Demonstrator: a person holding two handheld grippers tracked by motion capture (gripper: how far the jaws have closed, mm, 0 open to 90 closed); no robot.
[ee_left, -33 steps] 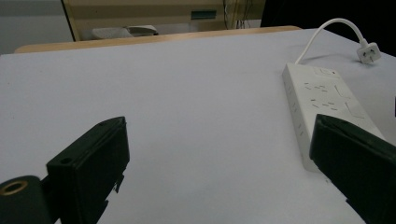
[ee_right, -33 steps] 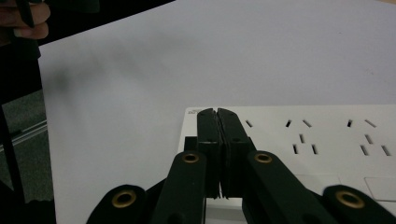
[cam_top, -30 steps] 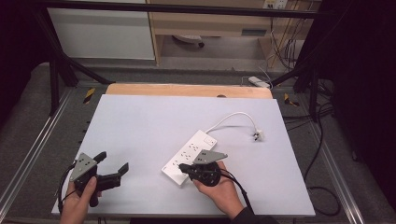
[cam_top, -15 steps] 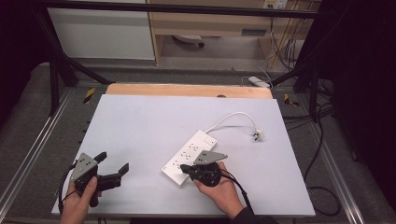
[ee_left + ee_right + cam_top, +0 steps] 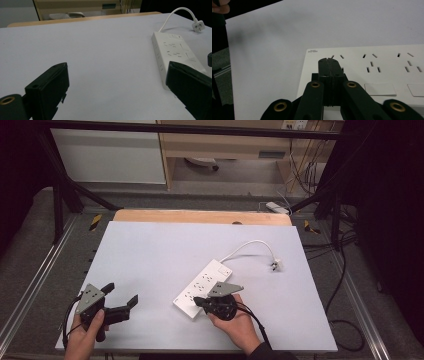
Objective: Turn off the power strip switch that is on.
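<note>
A white power strip (image 5: 203, 287) lies slantwise on the white table (image 5: 165, 255), its cord (image 5: 250, 245) curling to a plug (image 5: 276, 265) at the right. My right gripper (image 5: 197, 301) is shut, its tips over the near end of the strip (image 5: 367, 67) with nothing between the jaws (image 5: 328, 61). My left gripper (image 5: 120, 296) rests at the table's front left, open and empty, well left of the strip (image 5: 175, 52). In the left gripper view the plug (image 5: 198, 25) lies at the far right.
A wooden strip (image 5: 200, 216) borders the table's far edge. Beyond it stand a wooden cabinet (image 5: 225, 142) and a white panel (image 5: 107, 155). Cables hang at the right (image 5: 345, 270). A metal frame rail (image 5: 35, 270) runs along the left side.
</note>
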